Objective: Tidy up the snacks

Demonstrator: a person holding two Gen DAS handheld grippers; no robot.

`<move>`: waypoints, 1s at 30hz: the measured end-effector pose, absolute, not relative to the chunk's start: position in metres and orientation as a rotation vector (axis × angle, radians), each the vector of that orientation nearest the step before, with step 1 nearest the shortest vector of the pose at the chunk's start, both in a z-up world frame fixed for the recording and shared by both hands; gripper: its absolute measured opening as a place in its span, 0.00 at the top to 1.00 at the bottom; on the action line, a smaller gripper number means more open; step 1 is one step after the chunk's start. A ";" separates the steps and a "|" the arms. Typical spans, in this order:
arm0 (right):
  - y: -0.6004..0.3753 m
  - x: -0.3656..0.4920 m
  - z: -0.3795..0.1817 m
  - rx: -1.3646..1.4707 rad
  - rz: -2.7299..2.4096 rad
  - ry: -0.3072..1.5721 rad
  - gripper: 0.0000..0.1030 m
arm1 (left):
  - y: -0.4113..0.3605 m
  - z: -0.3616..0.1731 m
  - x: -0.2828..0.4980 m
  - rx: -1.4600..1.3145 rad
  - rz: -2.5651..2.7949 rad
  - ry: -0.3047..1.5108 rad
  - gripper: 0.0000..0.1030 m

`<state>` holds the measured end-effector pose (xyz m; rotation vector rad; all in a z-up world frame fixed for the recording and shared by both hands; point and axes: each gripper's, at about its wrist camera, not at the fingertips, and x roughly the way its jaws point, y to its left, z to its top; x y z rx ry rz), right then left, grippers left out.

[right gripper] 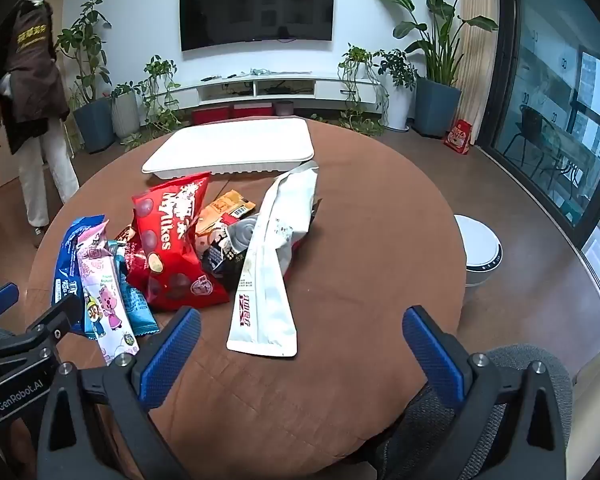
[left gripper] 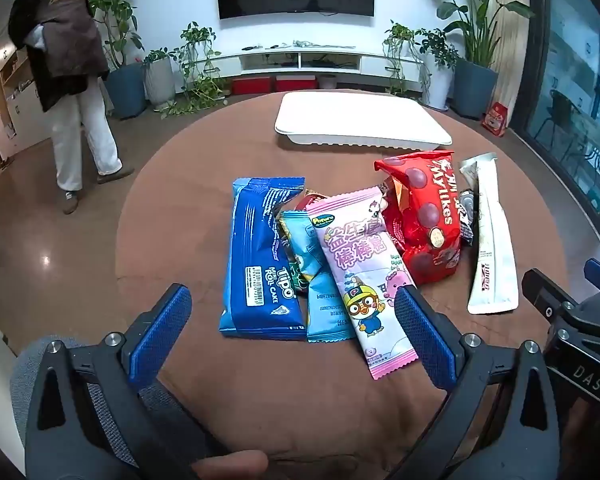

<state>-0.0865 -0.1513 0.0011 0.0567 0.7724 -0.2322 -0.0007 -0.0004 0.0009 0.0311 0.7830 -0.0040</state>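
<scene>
**Now we begin: snacks loose, tray waiting**

Nearest to us, the left gripper point(left gripper: 294, 330) and the right gripper point(right gripper: 302, 344) both stand fully open and hold nothing. Just beyond them the snacks lie in one overlapping pile on the round table point(right gripper: 360, 220). We should probably take an outer packet first, such as the blue roll cake point(left gripper: 260, 256) or the white pouch point(right gripper: 270, 264), gripping across its narrow width. We count at least eight packets. Farther back sits one white tray point(left gripper: 360, 124), empty.
</scene>
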 end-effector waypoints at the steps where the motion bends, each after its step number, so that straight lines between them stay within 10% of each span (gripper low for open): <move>1: -0.151 -0.086 0.001 0.058 -0.232 0.773 0.00 | -0.001 0.002 -0.001 0.036 -0.002 0.779 0.00; 30: -0.152 -0.086 0.000 0.053 -0.232 0.769 0.00 | -0.001 -0.003 0.002 0.023 -0.013 0.805 0.00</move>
